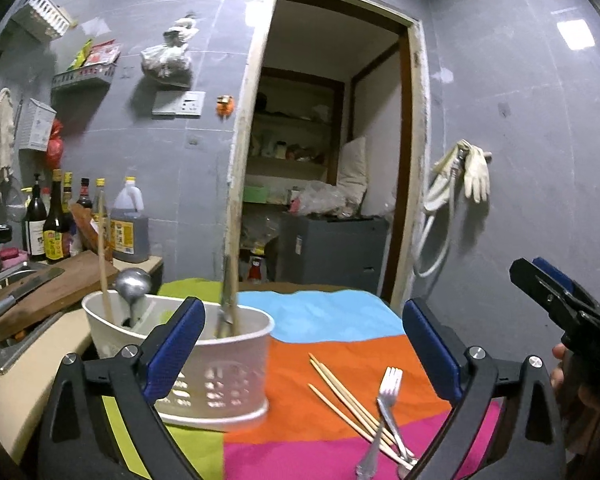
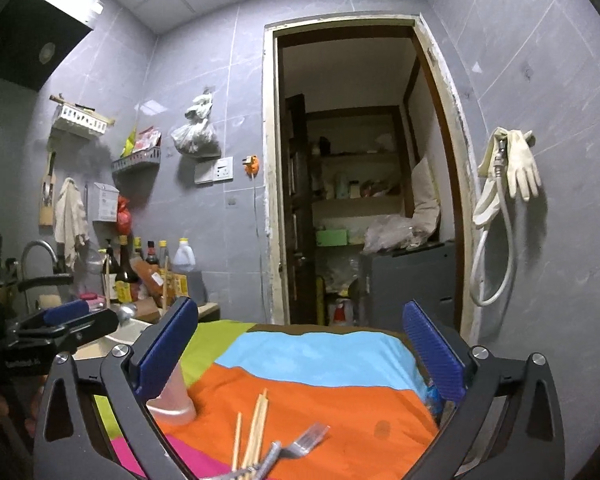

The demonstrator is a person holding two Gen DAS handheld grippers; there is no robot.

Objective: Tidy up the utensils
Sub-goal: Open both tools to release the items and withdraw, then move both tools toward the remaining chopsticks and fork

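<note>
Holding both grippers spread wide, we carry nothing: the left gripper (image 1: 300, 354) stands with its blue pads far apart and only cloth and the caddy behind the gap, and the right gripper (image 2: 300, 354) is just as wide and just as empty. Just past our left fingers the white utensil caddy (image 1: 204, 364) sits on the patchwork cloth (image 1: 332, 364), and it already has things standing in it: a metal ladle (image 1: 134, 286), a wooden chopstick (image 1: 103, 256) in the far compartment, and a blurred dark utensil (image 1: 229, 300) in the nearer one. We judge the sorting partly done. Left on the cloth, to the caddy's right, lie loose chopsticks (image 1: 346, 398) with two forks (image 1: 386, 404) crossed over their near ends, touching them; the right wrist view shows the same chopsticks (image 2: 256, 428) and a fork (image 2: 300, 440) close under our fingers. Those pieces still need lifting into the caddy, likely chopsticks with chopsticks.
</note>
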